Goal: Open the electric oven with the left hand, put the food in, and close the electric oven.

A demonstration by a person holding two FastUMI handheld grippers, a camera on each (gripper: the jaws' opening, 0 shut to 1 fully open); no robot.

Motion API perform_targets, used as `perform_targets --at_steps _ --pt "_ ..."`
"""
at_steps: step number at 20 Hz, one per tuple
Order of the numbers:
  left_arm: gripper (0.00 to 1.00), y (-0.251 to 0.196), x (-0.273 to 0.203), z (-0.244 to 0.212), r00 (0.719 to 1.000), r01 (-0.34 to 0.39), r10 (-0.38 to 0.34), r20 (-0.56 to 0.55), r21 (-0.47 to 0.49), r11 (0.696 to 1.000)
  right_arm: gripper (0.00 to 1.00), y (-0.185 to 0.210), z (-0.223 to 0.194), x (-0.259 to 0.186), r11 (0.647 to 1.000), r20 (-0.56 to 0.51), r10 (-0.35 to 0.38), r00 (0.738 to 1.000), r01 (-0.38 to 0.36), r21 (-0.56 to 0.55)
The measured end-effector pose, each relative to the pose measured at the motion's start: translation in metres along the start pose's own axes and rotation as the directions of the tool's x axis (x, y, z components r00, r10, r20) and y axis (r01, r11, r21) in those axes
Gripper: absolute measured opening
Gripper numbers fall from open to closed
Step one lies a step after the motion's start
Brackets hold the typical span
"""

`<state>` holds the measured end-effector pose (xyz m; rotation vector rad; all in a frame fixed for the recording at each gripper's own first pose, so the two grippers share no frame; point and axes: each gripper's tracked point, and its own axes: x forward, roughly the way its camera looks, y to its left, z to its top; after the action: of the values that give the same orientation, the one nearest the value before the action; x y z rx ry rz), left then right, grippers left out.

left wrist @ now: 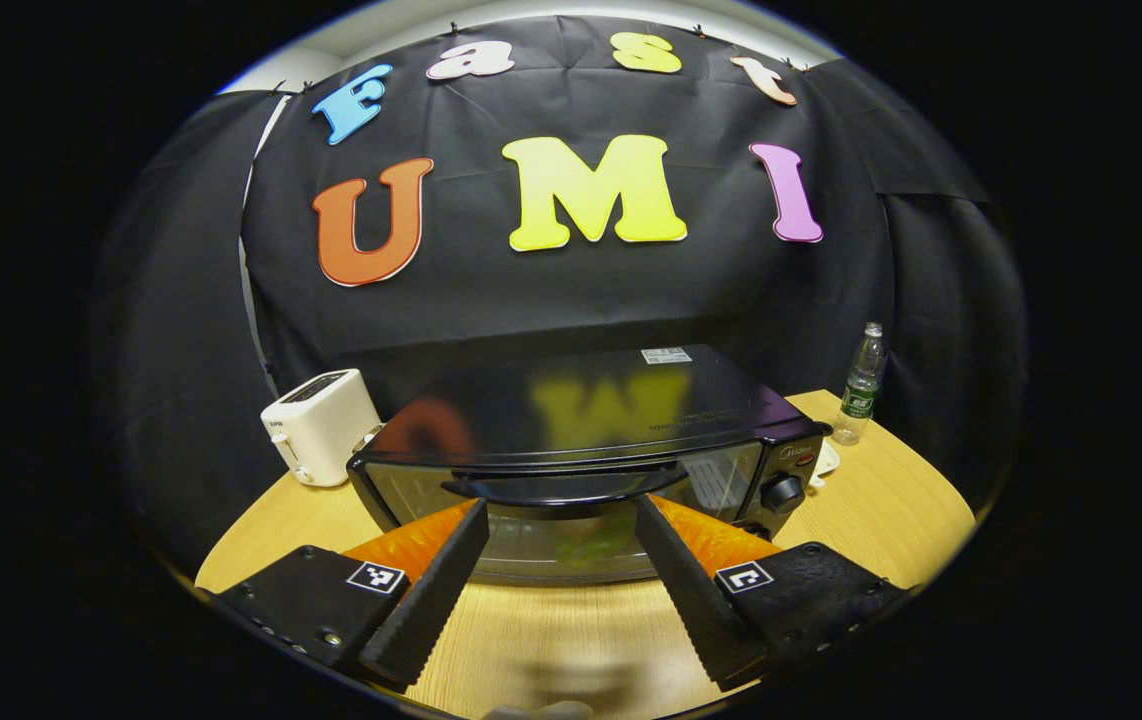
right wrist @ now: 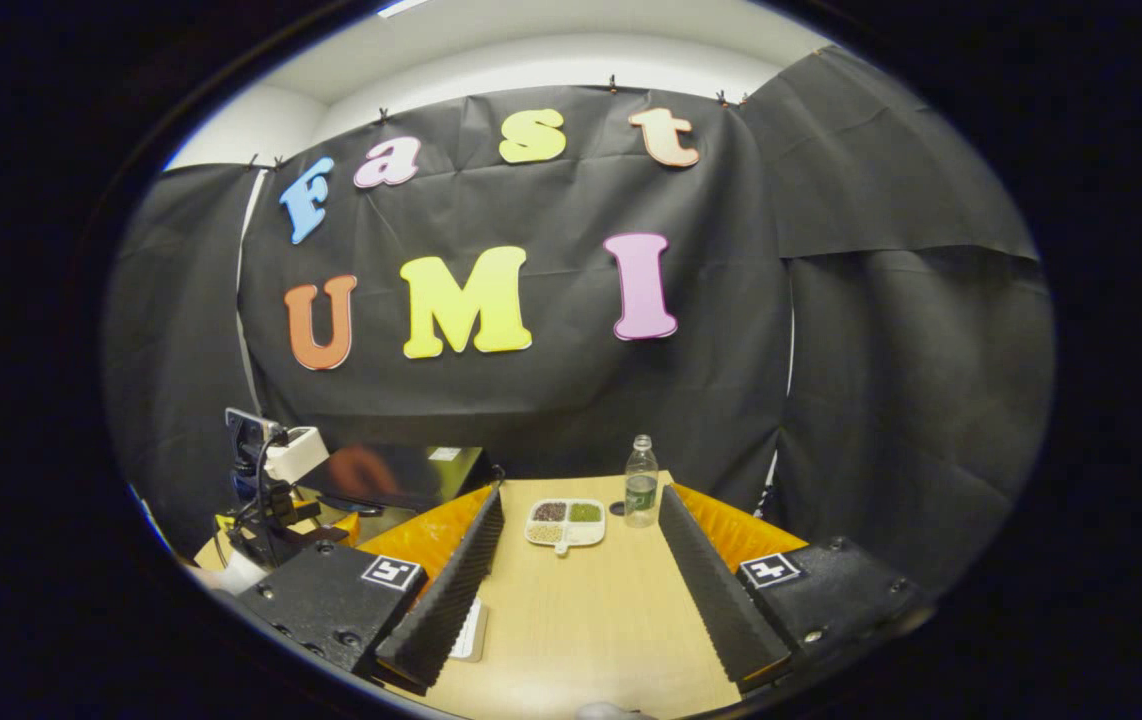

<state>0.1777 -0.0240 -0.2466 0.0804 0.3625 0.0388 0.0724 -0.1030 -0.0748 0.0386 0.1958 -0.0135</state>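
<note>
The left gripper (left wrist: 561, 520), jaws wide, faces the oven door handle (left wrist: 571, 487), whose length runs crosswise just ahead.

In your left gripper view, the electric oven (left wrist: 581, 450) sits on the table (left wrist: 891, 500) at twelve o'clock. The toaster (left wrist: 319, 425) stands at its nine o'clock, the water bottle (left wrist: 861, 385) at two o'clock. In your right gripper view, the divided food tray (right wrist: 564, 522) lies just at the bottle's nine o'clock.

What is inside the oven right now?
The oven door is closed. Through its glass only a blurry greenish patch shows low down; whether that is food or a reflection cannot be told. The rest of the inside is dark.
</note>
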Motion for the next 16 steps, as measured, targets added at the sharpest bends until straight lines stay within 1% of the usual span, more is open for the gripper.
perform_targets --at_steps 3,6,9,14,16 --pt "0.97 0.0 -0.011 0.007 1.0 0.001 -0.001 0.017 -0.003 1.0 0.95 0.004 0.004 0.0 1.0 0.008 0.007 1.0 -0.007 -0.014" --pt "0.97 0.002 -0.033 0.021 0.999 -0.001 0.001 0.041 -0.012 1.0 0.95 0.012 0.011 0.0 1.0 0.019 0.022 1.0 -0.022 -0.012" --pt "0.97 0.008 -0.066 0.044 0.996 -0.004 0.007 0.086 -0.033 0.999 0.95 0.026 0.017 0.0 0.999 0.036 0.046 0.998 -0.045 -0.024" --pt "0.96 0.025 -0.124 0.084 0.983 -0.016 0.022 0.181 -0.035 0.999 0.95 0.056 0.034 -0.004 0.995 0.074 0.099 0.992 -0.098 -0.026" --pt "0.96 0.033 -0.15 0.102 0.976 -0.022 0.029 0.216 -0.034 0.999 0.95 0.066 0.044 -0.007 0.994 0.097 0.107 0.99 -0.105 -0.025"
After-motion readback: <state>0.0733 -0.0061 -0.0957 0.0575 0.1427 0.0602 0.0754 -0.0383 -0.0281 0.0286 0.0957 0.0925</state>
